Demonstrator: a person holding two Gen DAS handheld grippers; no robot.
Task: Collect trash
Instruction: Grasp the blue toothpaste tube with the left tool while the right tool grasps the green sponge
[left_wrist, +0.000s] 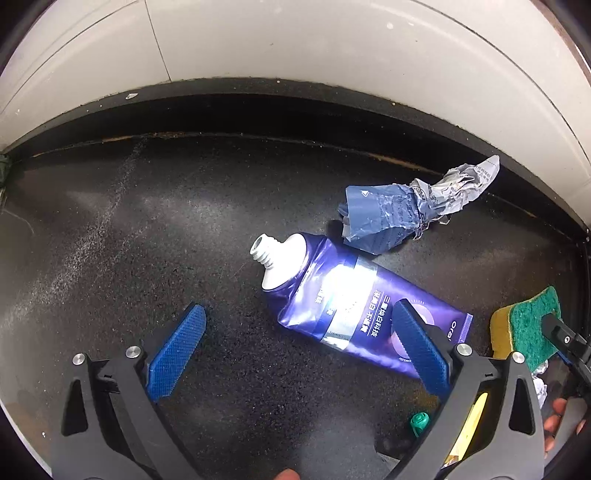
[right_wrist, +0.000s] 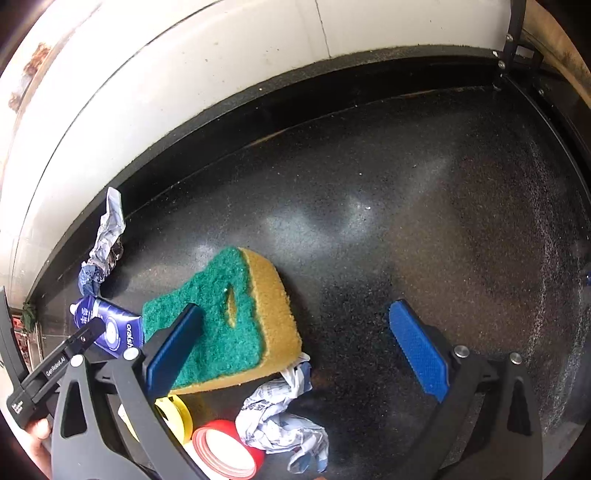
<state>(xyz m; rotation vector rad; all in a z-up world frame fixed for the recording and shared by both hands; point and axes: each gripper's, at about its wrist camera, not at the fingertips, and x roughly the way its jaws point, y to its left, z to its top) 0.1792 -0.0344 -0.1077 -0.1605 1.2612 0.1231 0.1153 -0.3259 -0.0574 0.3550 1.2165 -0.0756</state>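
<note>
A squashed purple toothpaste tube (left_wrist: 354, 299) with no cap lies on the black counter (left_wrist: 147, 229). My left gripper (left_wrist: 299, 328) is open just above it, its right finger over the tube's tail. A crumpled blue and white wrapper (left_wrist: 399, 210) lies beyond, near the back edge. A green and yellow sponge (right_wrist: 229, 317) lies under my right gripper (right_wrist: 295, 325), which is open with its left finger over the sponge. The tube (right_wrist: 110, 328) and wrapper (right_wrist: 103, 243) also show at the left of the right wrist view.
A crumpled white paper (right_wrist: 280, 417), a red lid (right_wrist: 225, 450) and a yellow lid (right_wrist: 177, 413) lie near the front by the sponge. A small green cap (left_wrist: 419, 422) lies at the front. A white tiled wall (left_wrist: 295, 44) rises behind the counter's raised back edge.
</note>
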